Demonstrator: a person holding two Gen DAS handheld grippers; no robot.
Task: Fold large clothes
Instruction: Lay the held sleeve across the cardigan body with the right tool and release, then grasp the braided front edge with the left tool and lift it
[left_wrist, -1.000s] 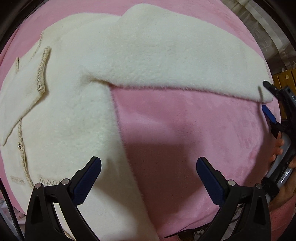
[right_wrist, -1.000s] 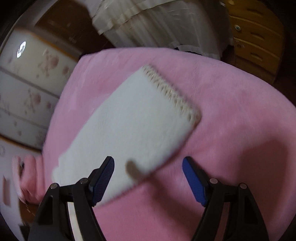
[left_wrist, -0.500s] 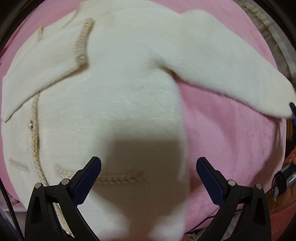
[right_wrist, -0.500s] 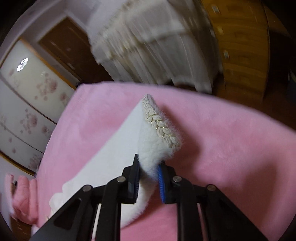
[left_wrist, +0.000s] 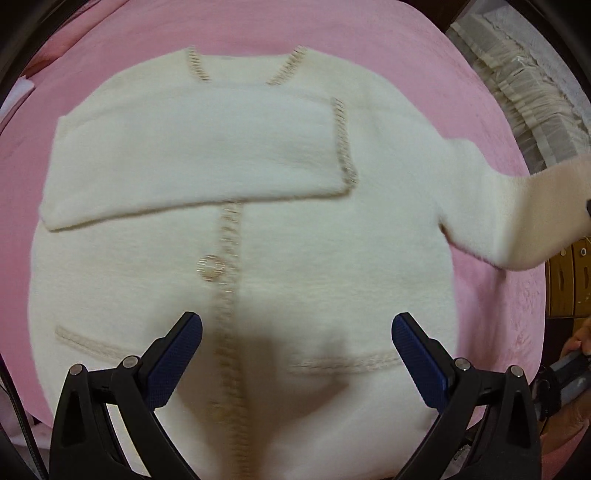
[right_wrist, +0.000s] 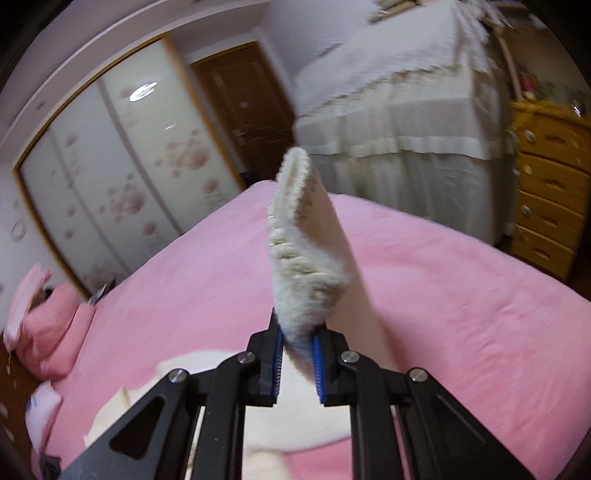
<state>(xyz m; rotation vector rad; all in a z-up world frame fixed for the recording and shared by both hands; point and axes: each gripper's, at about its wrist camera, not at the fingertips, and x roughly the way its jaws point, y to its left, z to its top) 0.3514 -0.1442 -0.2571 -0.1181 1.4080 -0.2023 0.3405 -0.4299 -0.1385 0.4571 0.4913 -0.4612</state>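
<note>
The right gripper (right_wrist: 297, 341) had lifted the cuff (right_wrist: 301, 254), jaws pinching it (left gripper (left_wrist: 295, 354) spread, idle); best carried flat across the cardigan (left_wrist: 240, 258).

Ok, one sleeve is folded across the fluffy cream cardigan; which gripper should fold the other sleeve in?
Right. The right gripper is already shut on the braided cuff of the unfolded sleeve. The left gripper hovers open over the fluffy cream cardigan, holding nothing.

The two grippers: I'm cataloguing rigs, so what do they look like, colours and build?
Both match. The left gripper has black angular linkage arms with triangular cut-outs, silver pivot rivets and dark-blue textured pads. The right gripper has the same black frame and rivets, with brighter-looking blue ribbed pads. A thin dark cable runs at the left view's edge.
</note>
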